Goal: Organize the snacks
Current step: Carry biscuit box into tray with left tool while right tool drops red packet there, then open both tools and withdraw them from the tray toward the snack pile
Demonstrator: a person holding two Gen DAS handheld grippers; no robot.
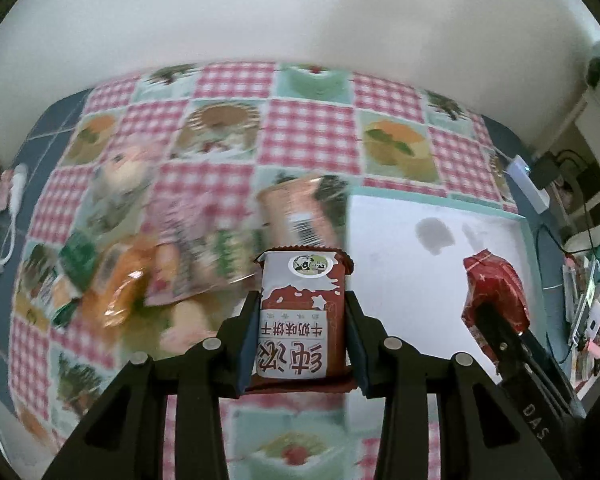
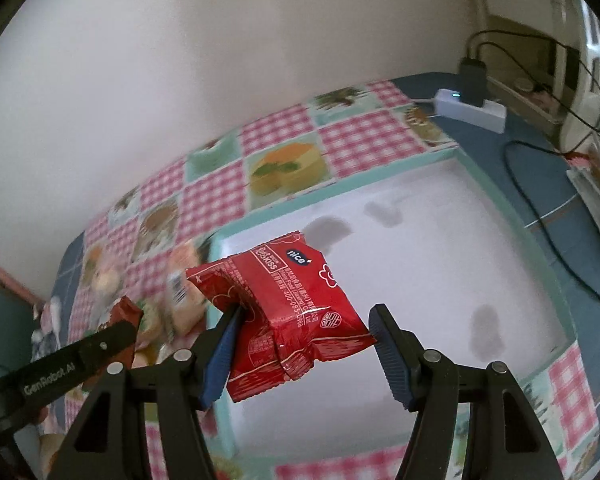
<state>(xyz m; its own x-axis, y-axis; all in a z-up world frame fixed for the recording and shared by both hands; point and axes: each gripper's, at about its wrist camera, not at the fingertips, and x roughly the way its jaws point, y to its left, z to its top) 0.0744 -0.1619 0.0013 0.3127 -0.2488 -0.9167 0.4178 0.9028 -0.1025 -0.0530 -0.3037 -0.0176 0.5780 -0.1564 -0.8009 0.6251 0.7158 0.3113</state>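
My left gripper (image 1: 302, 316) is shut on a brown-and-white milk biscuit packet (image 1: 302, 312) and holds it above the patterned tablecloth, just left of the white tray (image 1: 400, 240). My right gripper (image 2: 306, 316) holds a red "nice" snack packet (image 2: 288, 312) above the tray (image 2: 420, 240); the left finger presses the packet, the right finger touches its corner. The red packet also shows in the left wrist view (image 1: 494, 292). A pile of loose snack packets (image 1: 148, 264) lies on the cloth to the left.
The tray has a teal rim (image 2: 512, 216) and dark stains inside. A white power strip (image 2: 470, 110) with a black plug and cables sits at the back right. Clutter lies along the right table edge (image 1: 588, 300). A wall stands behind the table.
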